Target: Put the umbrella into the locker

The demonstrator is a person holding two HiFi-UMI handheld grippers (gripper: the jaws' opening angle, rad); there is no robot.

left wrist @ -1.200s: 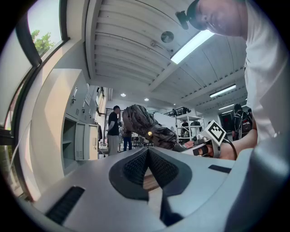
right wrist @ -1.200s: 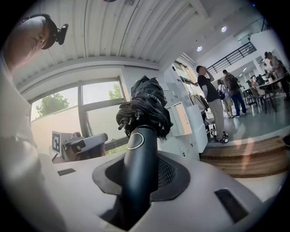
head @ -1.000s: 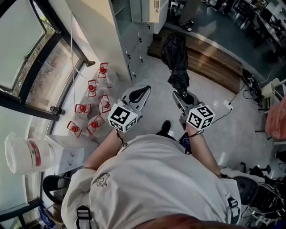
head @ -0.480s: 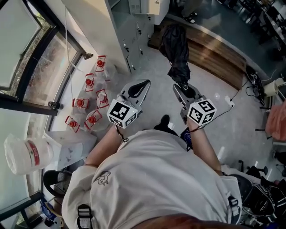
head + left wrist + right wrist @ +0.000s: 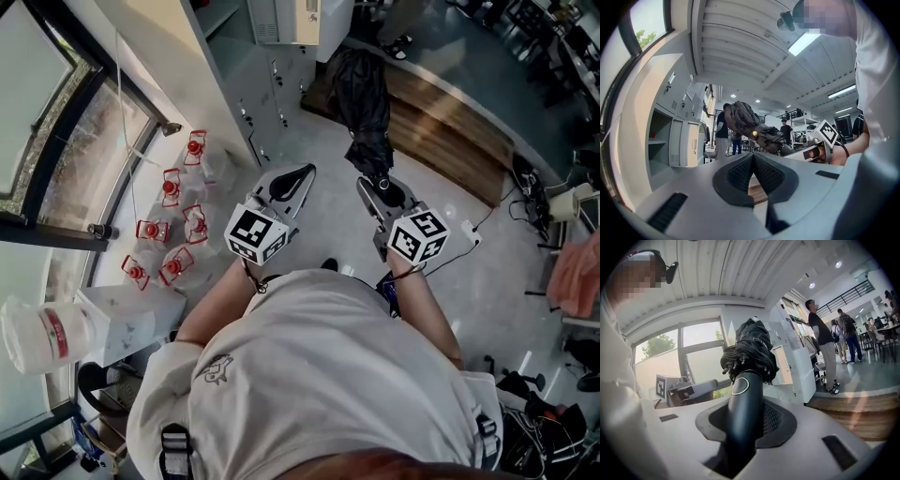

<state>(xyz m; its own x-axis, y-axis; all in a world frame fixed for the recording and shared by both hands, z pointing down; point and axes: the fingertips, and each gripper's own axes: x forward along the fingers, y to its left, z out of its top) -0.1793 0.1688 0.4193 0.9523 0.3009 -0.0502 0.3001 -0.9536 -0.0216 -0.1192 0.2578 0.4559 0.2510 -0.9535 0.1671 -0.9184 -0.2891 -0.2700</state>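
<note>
Treat the tall grey sheet-metal locker bank (image 5: 246, 89) at the far left as the main hazard. Expect a knock against a flat door front or a door edge instead of clean entry into the open shelved compartment (image 5: 657, 140), caused by the long load projecting well ahead of the grip. Judge the approach as unfinished, with the load well apart from the lockers.

Mind the glossy pale grey floor (image 5: 309, 131) and the raised brown wood-plank step (image 5: 441, 122) at the far right, both likely places to slip or trip. Avoid the cluster of clear plastic bottles with red caps (image 5: 169, 220) on the floor at the near left, by the window.

Locate the folded black fabric umbrella (image 5: 367, 103) at the right, held out roughly level, canopy end far. Note limp, creased, bunched cloth with small rib tips ringing the near end, liable to snag on a metal edge.

Read the right gripper (image 5: 380, 185) as clamped at medium width on the smooth, round, dark handle (image 5: 743, 413). Allow for droop or twist from a hold at one end only.

Read the left gripper (image 5: 302, 173) as closed on nothing, ribbed black pads meeting.
</note>
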